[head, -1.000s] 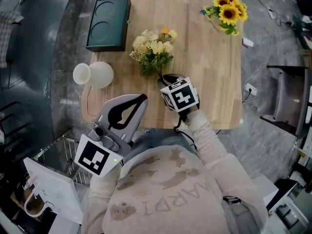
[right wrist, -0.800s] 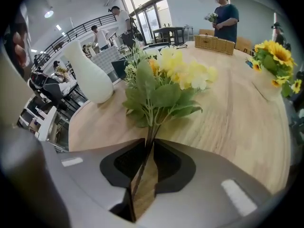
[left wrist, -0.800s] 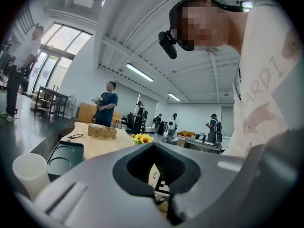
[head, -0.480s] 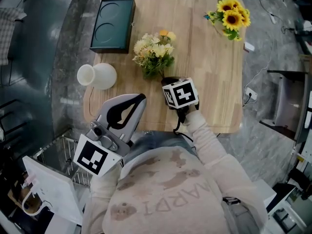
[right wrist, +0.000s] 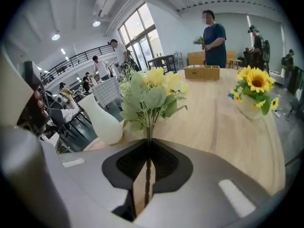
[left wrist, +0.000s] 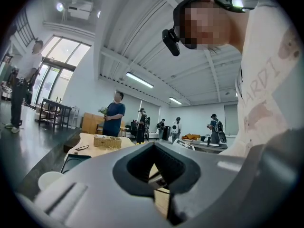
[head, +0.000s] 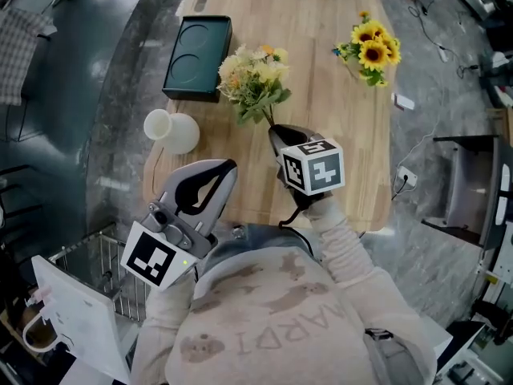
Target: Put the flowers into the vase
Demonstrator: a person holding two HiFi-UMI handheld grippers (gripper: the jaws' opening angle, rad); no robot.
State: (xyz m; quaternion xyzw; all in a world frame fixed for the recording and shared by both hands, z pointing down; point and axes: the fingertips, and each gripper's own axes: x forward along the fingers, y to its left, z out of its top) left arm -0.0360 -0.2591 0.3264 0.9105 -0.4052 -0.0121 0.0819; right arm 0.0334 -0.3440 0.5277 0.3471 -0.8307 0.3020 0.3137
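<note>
A bouquet of pale yellow and white flowers (head: 252, 79) with green leaves is held over the wooden table (head: 345, 135). My right gripper (head: 274, 128) is shut on its stems. In the right gripper view the stem runs between the closed jaws (right wrist: 147, 160) and the blooms (right wrist: 151, 96) stand just ahead. A white vase (head: 171, 131) stands at the table's left edge, left of the bouquet, and it also shows in the right gripper view (right wrist: 102, 120). My left gripper (head: 227, 167) hangs at the near edge of the table, shut with nothing in it (left wrist: 154, 175).
A sunflower bunch (head: 369, 46) sits in a clear vase at the far right of the table. A dark green tray (head: 196, 54) lies at the far left, behind the white vase. A wicker basket (right wrist: 202, 72) stands at the far end. Several people stand in the room beyond.
The right gripper has carried the bouquet slightly left and away, closer to the tray and vase. The left gripper has stayed in place. The head view has shifted a little.
</note>
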